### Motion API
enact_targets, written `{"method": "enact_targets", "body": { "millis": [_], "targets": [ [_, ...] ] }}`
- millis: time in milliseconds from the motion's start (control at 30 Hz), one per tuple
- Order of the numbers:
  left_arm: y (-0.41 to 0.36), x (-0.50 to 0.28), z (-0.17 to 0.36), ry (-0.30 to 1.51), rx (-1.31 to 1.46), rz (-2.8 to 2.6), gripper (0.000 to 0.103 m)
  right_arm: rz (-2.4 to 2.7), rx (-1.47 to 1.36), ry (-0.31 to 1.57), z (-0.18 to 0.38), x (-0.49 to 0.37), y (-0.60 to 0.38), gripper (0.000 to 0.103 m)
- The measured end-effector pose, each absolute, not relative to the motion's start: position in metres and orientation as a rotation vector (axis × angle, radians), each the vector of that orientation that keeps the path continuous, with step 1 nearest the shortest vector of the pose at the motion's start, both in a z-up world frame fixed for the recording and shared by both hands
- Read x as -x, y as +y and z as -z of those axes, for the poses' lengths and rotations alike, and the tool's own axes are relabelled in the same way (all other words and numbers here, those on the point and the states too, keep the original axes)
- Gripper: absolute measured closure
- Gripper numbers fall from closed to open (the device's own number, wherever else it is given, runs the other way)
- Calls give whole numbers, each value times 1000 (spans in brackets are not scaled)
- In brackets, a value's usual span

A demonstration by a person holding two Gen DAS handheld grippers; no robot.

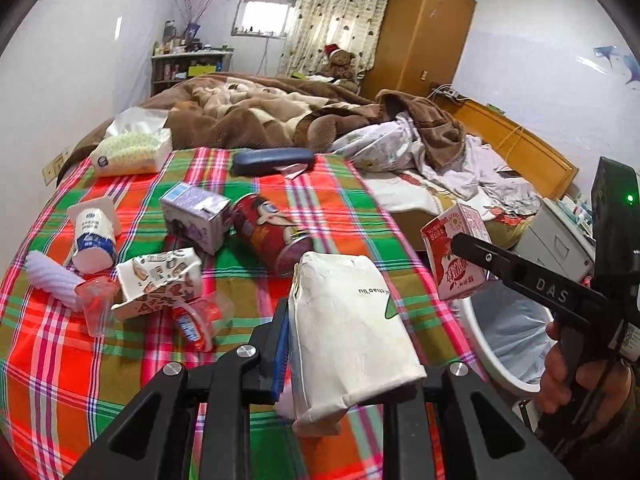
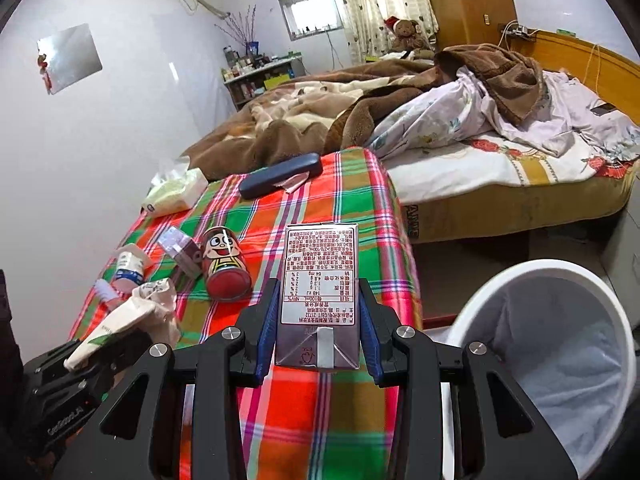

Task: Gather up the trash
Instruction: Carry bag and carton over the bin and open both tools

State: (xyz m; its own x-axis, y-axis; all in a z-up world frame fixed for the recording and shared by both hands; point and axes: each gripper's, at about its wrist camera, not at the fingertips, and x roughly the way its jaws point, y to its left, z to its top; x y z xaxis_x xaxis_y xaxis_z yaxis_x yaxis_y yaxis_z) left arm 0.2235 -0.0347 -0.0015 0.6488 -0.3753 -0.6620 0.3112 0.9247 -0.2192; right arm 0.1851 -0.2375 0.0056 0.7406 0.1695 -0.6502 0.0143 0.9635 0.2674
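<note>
My left gripper (image 1: 344,360) is shut on a crumpled white carton (image 1: 352,332), held above the plaid cloth (image 1: 60,380). In the right wrist view that carton (image 2: 120,320) shows at lower left. My right gripper (image 2: 320,320) is shut on a pink drink carton (image 2: 320,292), label side up, and it also shows at the right of the left wrist view as the pink carton (image 1: 456,256). A white bin (image 2: 540,266) with a liner stands just right of it, below the table edge. On the cloth lie a red can (image 1: 268,232), a purple carton (image 1: 196,216), a yoghurt cup (image 1: 94,236) and a patterned carton (image 1: 160,280).
A tissue pack (image 1: 128,152) and a dark glasses case (image 1: 272,160) lie at the cloth's far end. Clear plastic wrappers (image 1: 96,304) sit near the left edge. Beyond is a bed (image 2: 500,168) with a brown blanket, and the bin's rim (image 1: 480,344) lies beside the table.
</note>
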Motion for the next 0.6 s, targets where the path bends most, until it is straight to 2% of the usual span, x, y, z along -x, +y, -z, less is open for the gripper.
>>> {"method": "enact_targets", "body": {
  "millis": [600],
  "targets": [
    [-136,-182,-25,725,22,571,79,55,-286,680,-18,-123,-308,65]
  ]
}}
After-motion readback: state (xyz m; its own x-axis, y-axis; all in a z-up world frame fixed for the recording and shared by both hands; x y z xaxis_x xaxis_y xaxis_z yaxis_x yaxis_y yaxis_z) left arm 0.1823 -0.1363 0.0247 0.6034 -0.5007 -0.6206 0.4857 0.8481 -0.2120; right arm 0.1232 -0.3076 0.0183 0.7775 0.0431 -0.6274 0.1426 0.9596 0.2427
